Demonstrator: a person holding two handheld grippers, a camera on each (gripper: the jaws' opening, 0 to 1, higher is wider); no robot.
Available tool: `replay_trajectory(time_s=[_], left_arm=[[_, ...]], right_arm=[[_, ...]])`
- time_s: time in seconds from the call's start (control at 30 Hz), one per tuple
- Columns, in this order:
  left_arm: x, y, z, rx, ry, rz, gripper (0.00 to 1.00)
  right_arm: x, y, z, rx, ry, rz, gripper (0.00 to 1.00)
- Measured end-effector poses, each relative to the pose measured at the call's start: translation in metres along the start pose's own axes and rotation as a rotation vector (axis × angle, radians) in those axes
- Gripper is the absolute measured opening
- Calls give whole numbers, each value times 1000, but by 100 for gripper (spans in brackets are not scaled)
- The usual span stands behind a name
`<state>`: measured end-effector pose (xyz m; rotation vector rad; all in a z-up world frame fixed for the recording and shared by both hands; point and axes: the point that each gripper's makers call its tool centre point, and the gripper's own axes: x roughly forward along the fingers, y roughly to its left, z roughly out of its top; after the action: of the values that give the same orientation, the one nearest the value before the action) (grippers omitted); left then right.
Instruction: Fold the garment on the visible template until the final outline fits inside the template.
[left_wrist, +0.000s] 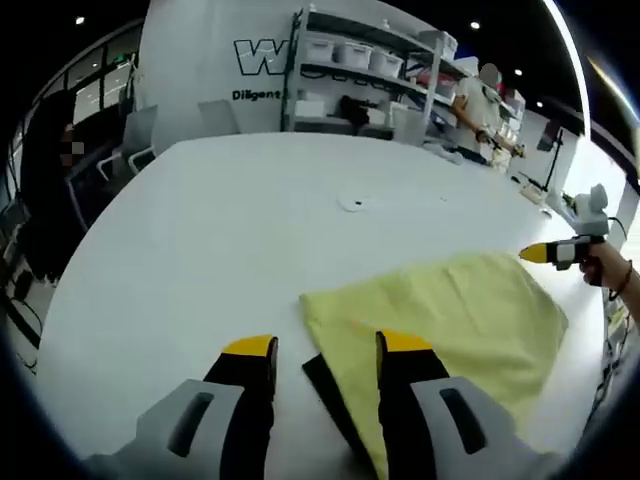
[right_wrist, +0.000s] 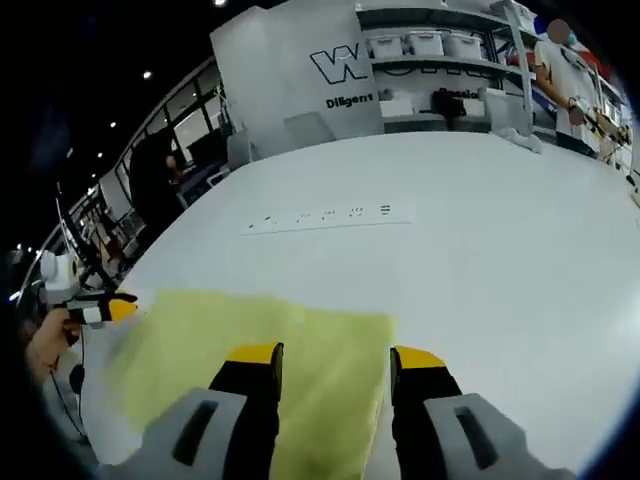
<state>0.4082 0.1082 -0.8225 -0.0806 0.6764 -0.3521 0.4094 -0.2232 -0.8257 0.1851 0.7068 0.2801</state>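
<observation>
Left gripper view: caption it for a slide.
Open left tongs hover over a yellow garment on a white table.

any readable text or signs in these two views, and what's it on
"W": large outlined letter, cut off by the shelving, on the white wall panel.
"Diligent": small dark word beneath it, cut off in both views.
Marks on the strip set in the table: too small to read.

— Any readable text?
— On the white wall panel (left_wrist: 215, 60), a large outlined "W", cut off by the shelf rack (left_wrist: 370, 70). Below, small dark "Diligent", also cut off. Same panel (right_wrist: 300, 75) in right gripper view.
— Anything else?
— Nothing legible.
</observation>
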Motion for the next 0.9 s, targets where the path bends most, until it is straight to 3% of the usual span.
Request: replay_trajectory(time_s=[0.1, 0.33, 0.7, 0.9], left_arm=[[-14, -8, -6, -29, -6, -24, 40], [-41, -24, -21, -9, -13, -41, 40], [-71, -34, -53, 54, 24, -45, 40], [-80, -34, -69, 63, 64, -51, 39]], right_arm=[[-12, 13, -5, -9, 14, 28, 43], [-42, 33, -27, -61, 37, 69, 45], [-71, 39, -63, -94, 86, 79, 44], [-81, 38, -78, -85, 78, 65, 42]])
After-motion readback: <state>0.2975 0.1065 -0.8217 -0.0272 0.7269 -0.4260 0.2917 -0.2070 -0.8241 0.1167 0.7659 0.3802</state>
